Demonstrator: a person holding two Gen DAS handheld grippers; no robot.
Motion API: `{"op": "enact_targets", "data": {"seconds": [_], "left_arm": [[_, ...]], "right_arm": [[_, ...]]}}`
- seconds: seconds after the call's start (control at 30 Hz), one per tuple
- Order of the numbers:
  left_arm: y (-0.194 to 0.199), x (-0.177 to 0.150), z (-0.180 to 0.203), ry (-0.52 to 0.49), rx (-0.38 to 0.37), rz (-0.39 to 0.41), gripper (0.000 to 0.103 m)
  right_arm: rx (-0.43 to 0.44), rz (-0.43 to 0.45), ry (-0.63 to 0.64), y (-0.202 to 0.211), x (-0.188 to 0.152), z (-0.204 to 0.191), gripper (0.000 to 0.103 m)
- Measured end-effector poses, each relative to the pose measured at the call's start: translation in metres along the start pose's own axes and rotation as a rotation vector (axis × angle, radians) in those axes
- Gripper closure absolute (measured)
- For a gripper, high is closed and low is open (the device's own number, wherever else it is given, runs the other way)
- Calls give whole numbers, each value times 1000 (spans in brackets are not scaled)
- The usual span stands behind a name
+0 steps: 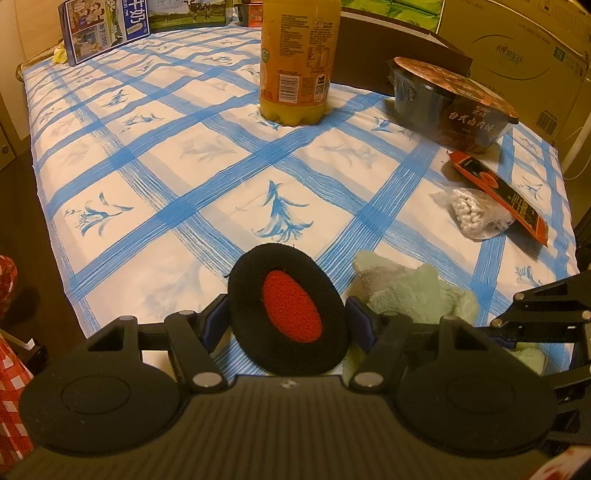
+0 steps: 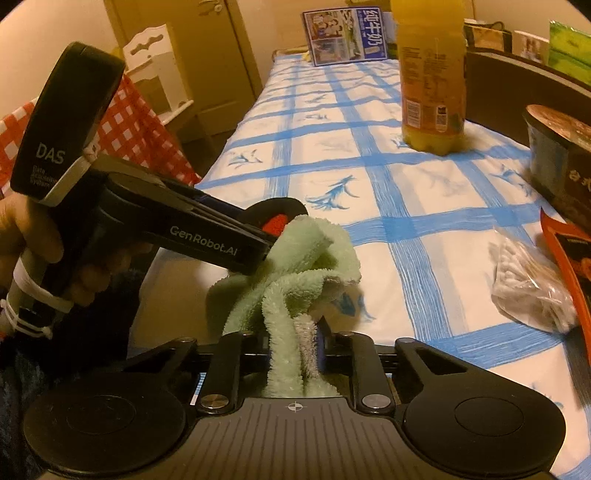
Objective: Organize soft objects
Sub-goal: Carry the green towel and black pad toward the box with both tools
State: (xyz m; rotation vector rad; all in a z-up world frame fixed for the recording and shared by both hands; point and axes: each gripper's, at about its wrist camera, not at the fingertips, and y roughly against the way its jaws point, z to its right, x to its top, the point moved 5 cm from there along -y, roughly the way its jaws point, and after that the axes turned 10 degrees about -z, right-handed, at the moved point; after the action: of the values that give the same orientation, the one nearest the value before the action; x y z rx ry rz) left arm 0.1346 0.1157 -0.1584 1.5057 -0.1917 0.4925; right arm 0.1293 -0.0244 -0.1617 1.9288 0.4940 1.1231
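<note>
Nearest in the left wrist view, the left tongs [image 1: 287,320] hold a black oval foam pad [image 1: 288,314] with a red centre, standing on edge between the two blue-lined fingers, which press on its sides. Just to the right of it lies a pale green towel [image 1: 410,291], crumpled on the desk [image 1: 155,206], which is covered by a white cloth with blue checks and blue flower prints. The tip of the other tool reaches in from the right edge, beside the towel.

In the right wrist view, the right tongs [image 2: 295,347] are clamped narrow on a hanging fold of the same green towel [image 2: 295,280]; the rest of it bunches up above the fingers, lifted off the cloth. The left tongs [image 2: 273,225] come in from the left, gripped by a hand [image 2: 33,229], with the foam pad [image 2: 277,218] at their tip touching the top of the towel.

Further out on the right side of the desk lie a clear bag of cotton swabs [image 1: 476,214] and, partly over it, an orange and black packet [image 1: 498,192]. Beyond them a dark instant-meal bowl [image 1: 450,107] with a printed lid leans tilted. Near the middle stands an upright bottle of orange drink [image 1: 299,62]. At the far end, a blue and white milk carton box [image 1: 107,26] stands on the desk. A cardboard box [image 1: 517,55] sits off the far right edge. A red and white checked cloth [image 2: 125,125] shows at the left.
</note>
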Motion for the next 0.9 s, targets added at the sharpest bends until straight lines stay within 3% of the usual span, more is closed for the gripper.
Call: {"op": "enact_targets", "data": {"seconds": [0.53, 0.9], "left_arm": [[12, 4, 3, -8, 4, 24, 38], [28, 18, 11, -50, 12, 65, 38]], "right_arm": [[-80, 42, -151, 27, 1, 36, 87], [-117, 118, -227, 58, 6, 56, 87]]}}
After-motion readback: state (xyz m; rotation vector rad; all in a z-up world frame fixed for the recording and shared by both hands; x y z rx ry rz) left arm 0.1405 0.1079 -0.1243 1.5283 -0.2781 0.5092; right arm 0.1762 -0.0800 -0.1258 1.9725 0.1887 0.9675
